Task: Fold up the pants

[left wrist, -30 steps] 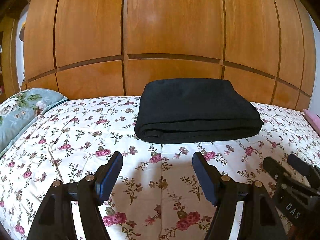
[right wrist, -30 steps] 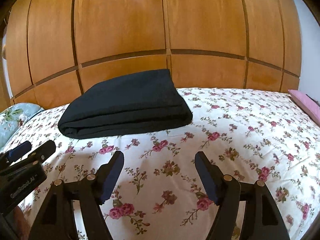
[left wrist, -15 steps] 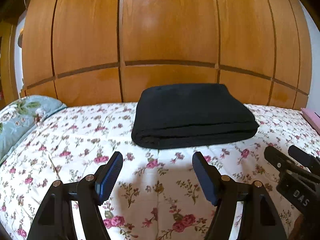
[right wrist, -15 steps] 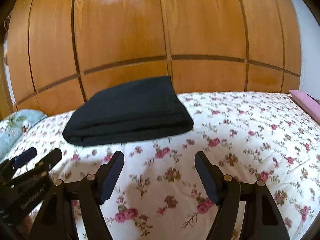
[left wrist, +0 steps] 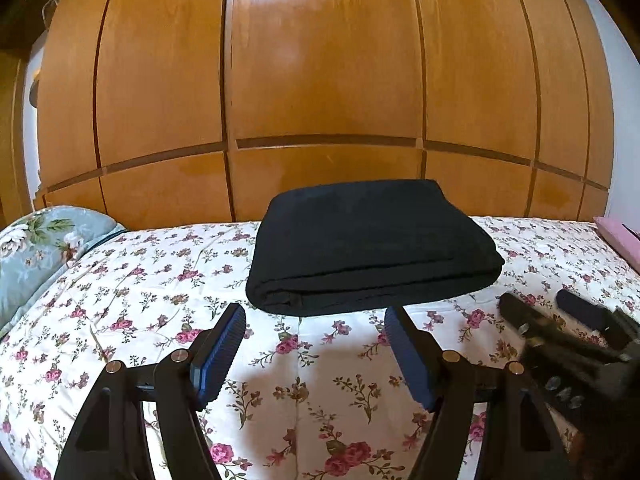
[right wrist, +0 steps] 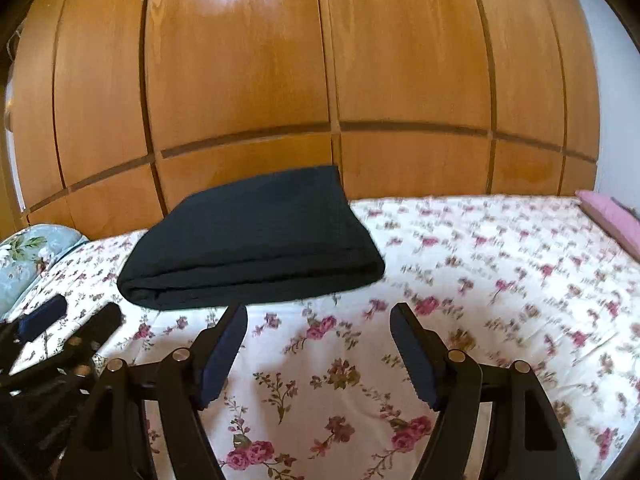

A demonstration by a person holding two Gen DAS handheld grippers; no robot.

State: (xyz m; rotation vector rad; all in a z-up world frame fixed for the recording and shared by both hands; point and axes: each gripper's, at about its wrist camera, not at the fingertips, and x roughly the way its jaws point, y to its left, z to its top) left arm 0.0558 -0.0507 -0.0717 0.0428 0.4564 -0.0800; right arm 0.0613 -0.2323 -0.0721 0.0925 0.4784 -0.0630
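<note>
With my left hand-held gripper and right hand-held gripper both spread apart and empty, any forward nudge could skew the folded black fabric pants on the floral-quilted bed.

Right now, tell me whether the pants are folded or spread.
Folded: the black pants lie as a compact stacked rectangle on the floral bedspread, layered edges showing.

Pants on bed, before wardrobe
</note>
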